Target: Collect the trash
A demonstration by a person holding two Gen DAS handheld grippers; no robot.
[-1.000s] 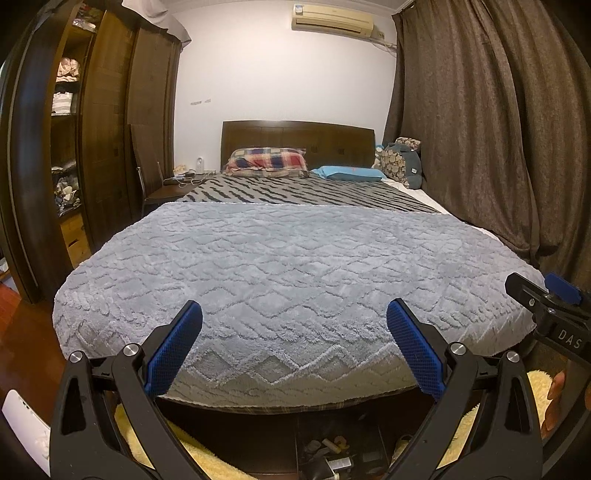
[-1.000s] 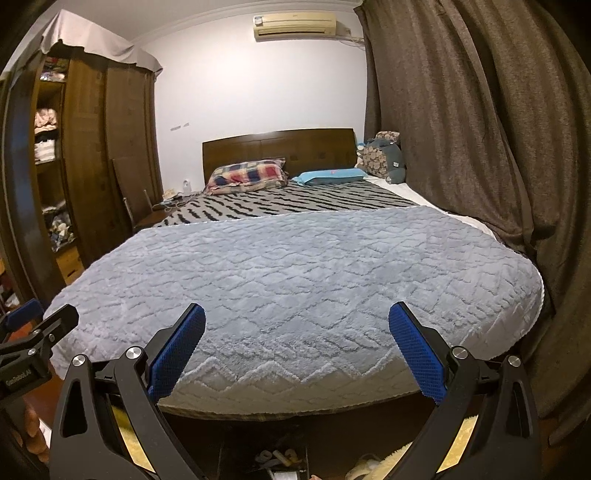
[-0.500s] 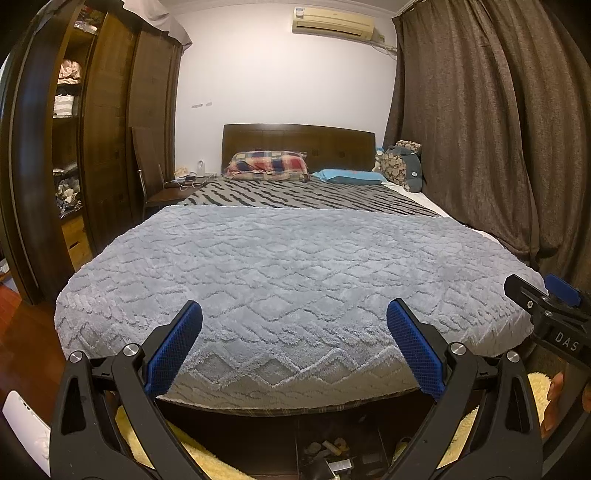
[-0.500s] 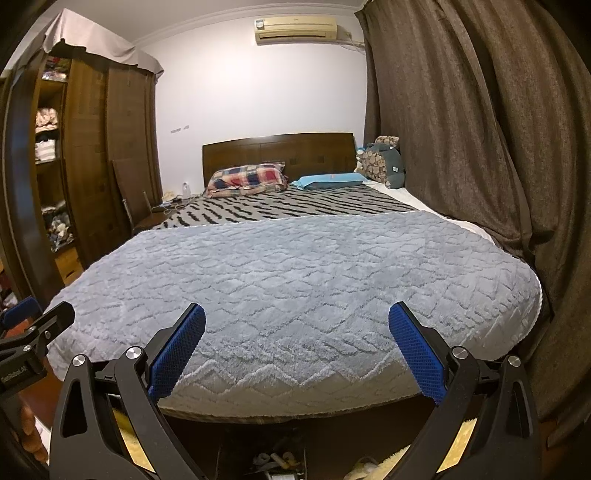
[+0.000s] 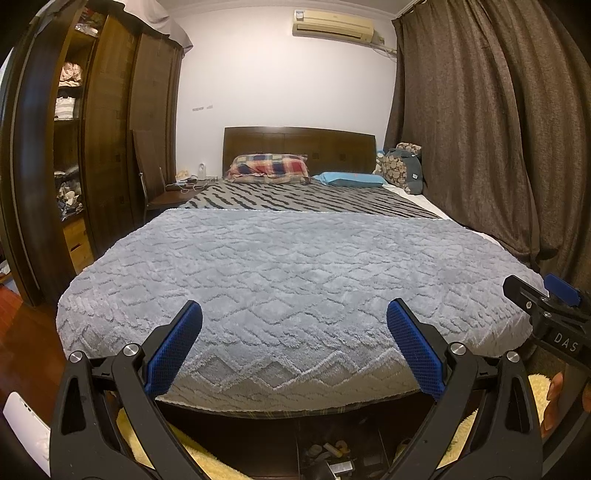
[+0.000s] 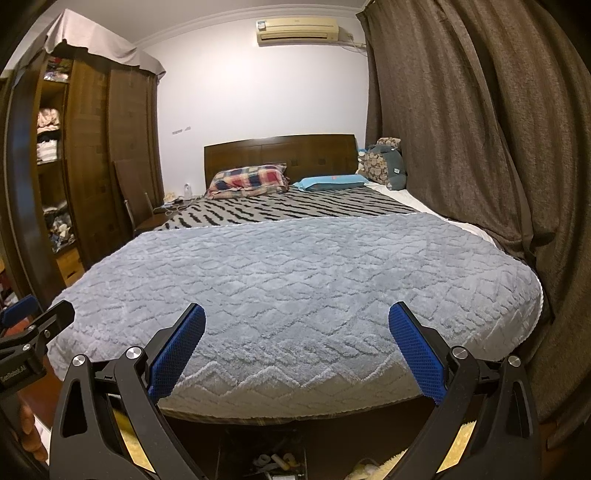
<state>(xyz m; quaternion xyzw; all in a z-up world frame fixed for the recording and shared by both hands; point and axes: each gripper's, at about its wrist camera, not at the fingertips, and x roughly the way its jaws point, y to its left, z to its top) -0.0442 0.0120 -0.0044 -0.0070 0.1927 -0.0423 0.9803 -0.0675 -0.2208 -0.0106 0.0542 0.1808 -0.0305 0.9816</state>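
Bed: a wide bed [image 5: 295, 229] fills both wrist views, seen from its foot.
Cover: a grey plush blanket [image 5: 288, 288] with a raised zigzag pattern lies over the near half, its top edge meeting a black-and-grey striped spread [image 5: 306, 199] on the far half.
Pillows: a plaid pillow [image 5: 269, 168] and a blue pillow [image 5: 351, 179] lie side by side against the dark wooden headboard [image 5: 299, 142]; a patterned cushion [image 5: 397, 166] sits in the far right corner.
Left gripper: the left gripper [image 5: 294, 343] hangs over the foot of the bed, its blue pads spread wide with nothing between them.
Right gripper: the right gripper [image 6: 297, 345] is likewise released and empty, just to the right of the other; each tool shows at the edge of the other's view.
Hand: fingers of a hand [image 5: 553, 400] show at the lower right of the left view, below the right tool.
Trash: small mixed bits [image 5: 332, 452] lie in a dark open spot on the floor under the foot of the bed, below both grippers; what they are is too dim to tell.
Rug: a yellow fluffy rug [image 5: 537, 395] lies on the floor at the bed's foot.
Wardrobe: a tall dark wardrobe [image 5: 110, 140] stands on the left, its open shelves stacked with folded clothes.
Chair: a chair [image 5: 147, 177] stands between wardrobe and bed.
Curtains: heavy brown curtains [image 5: 480, 129] cover the right side.
Wall: a white wall behind carries an air conditioner [image 5: 332, 24] near the ceiling.
Floor: reddish wood [image 5: 22, 332] shows at the left.
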